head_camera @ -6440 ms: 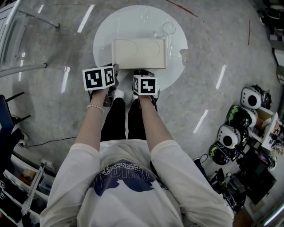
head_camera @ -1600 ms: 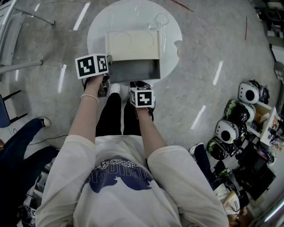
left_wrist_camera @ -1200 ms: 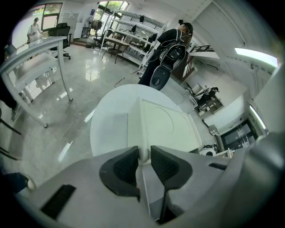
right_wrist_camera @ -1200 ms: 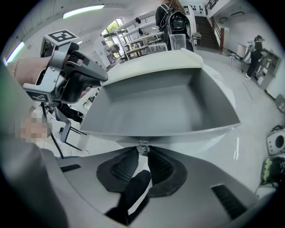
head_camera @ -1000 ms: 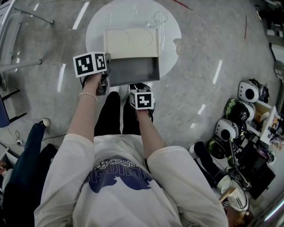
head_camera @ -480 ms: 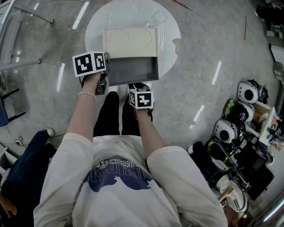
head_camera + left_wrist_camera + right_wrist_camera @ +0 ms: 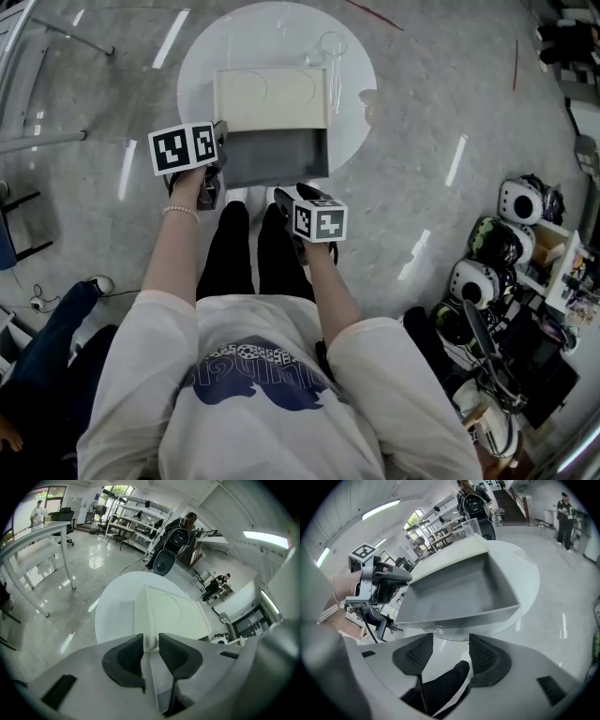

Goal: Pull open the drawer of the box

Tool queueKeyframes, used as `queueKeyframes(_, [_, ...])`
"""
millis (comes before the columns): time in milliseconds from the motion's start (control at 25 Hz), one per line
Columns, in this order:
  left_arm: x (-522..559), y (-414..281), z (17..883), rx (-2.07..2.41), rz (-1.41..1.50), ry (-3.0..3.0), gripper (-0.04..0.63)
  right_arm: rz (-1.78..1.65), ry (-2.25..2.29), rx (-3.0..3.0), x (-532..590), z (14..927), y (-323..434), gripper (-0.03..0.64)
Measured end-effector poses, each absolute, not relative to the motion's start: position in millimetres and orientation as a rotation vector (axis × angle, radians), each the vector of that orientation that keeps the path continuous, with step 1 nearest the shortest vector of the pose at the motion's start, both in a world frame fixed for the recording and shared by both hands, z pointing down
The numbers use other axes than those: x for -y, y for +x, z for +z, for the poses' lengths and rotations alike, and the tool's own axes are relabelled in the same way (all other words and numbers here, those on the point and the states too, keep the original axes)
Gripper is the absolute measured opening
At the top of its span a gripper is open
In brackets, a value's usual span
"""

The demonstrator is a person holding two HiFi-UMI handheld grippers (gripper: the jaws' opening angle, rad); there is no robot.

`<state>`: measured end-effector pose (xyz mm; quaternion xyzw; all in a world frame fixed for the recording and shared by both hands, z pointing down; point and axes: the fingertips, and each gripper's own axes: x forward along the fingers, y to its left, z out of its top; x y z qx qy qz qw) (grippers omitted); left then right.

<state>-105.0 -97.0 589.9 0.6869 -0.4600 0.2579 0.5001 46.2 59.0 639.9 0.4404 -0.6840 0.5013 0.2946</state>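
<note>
Drawer (image 7: pixel 274 157) out, sticking from box (image 7: pixel 272 98) toward you. Your left gripper (image 7: pixel 151 644) clamped on box corner. Your right gripper (image 7: pixel 451 654) just popped open, empty, just off drawer front.

A round white table (image 7: pixel 199 66) stood on the grey floor (image 7: pixel 441 84), carrying 1 cream box (image 7: pixel 272 98) with a clear cup (image 7: pixel 330 45) just behind it

Bright ceiling strips (image 7: pixel 265 538) light your scene evenly and glare off the glossy floor (image 7: pixel 450 112); both gripper views bend, darkening at the rims.
</note>
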Motion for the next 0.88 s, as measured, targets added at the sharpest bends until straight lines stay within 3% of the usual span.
queueKeyframes(360, [70.6, -135.9, 557.7, 1.232, 0.587, 1.714, 0.106, 1.244, 1.486, 2.051, -7.3, 530.7, 156.2, 0.227])
queueKeyframes(640, [61.5, -173.5, 410.9, 1.590, 0.307, 1.974, 0.092, 0.793, 1.685, 2.513, 69.8, 368.8, 168.8, 0.087])
queueKeyframes(880, [46.9, -171.6, 301.1, 1.895, 0.195, 2.214, 0.017, 0.221, 1.709, 2.614, 83.7, 271.3, 150.2, 0.008])
